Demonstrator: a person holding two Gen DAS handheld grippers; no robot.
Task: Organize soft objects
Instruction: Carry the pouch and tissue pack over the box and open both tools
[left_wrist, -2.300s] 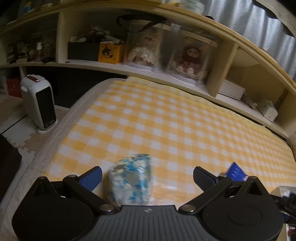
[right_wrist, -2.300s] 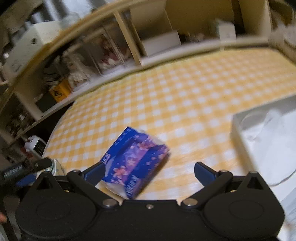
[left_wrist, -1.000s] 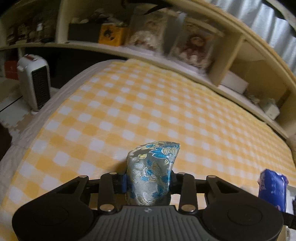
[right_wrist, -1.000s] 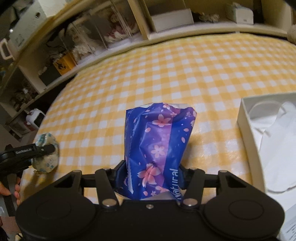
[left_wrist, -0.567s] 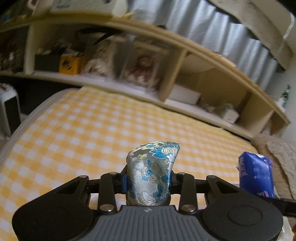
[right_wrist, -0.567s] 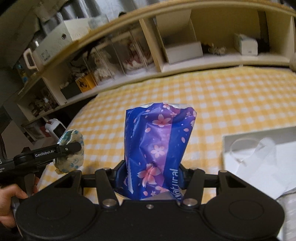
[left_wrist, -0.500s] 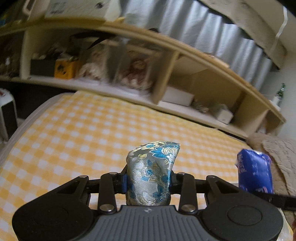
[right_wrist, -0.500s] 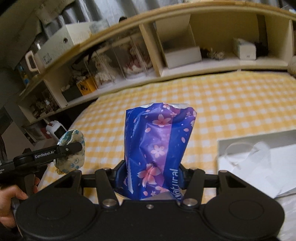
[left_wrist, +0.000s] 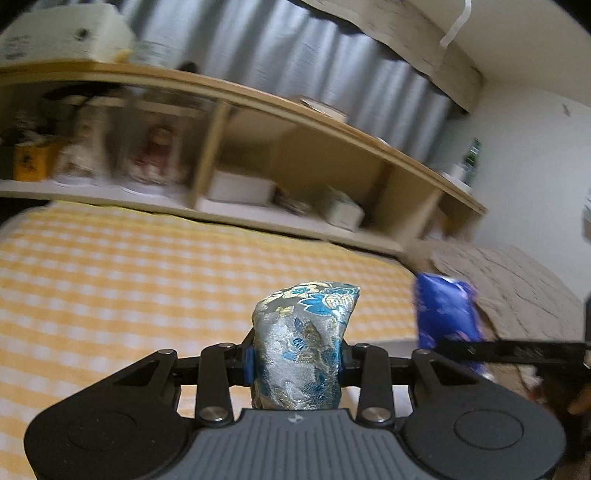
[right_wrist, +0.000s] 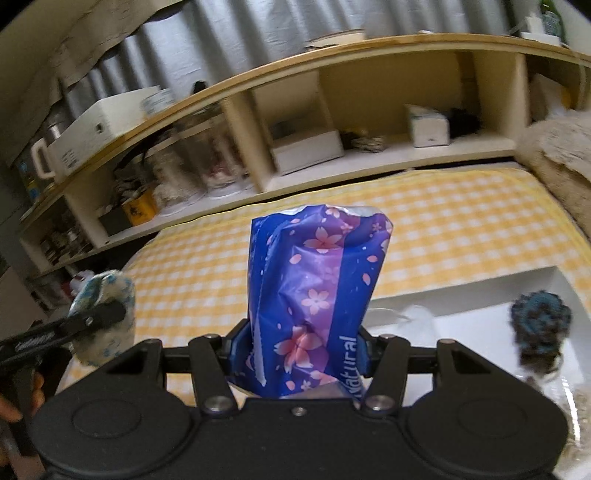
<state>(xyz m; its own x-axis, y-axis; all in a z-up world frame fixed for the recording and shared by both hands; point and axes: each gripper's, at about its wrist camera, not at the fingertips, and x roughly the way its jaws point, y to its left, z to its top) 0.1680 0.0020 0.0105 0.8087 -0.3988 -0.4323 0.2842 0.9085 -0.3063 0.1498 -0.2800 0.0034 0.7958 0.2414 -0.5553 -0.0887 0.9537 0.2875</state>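
A silver and blue brocade pouch (left_wrist: 301, 343) stands upright between the pads of my left gripper (left_wrist: 295, 360), which is shut on it and holds it above the yellow checked bed cover (left_wrist: 129, 288). My right gripper (right_wrist: 299, 350) is shut on a blue and purple flowered tissue pack (right_wrist: 314, 291), also lifted. The tissue pack (left_wrist: 445, 314) shows at the right of the left wrist view. The pouch (right_wrist: 105, 317) shows at the left of the right wrist view. A white tray (right_wrist: 480, 306) lies below right, holding a dark blue knitted thing (right_wrist: 539, 325) and a clear plastic bag (right_wrist: 406, 317).
A long wooden shelf unit (right_wrist: 332, 122) with boxes and doll cases runs behind the bed. A beige fluffy blanket (left_wrist: 498, 280) lies at the right end. A person's hand (right_wrist: 22, 402) holds the left gripper's handle.
Both grippers closed on the pouch and the tissue pack, lifted them off the bed, and swung right. The tray with the knitted thing has come into the right wrist view.
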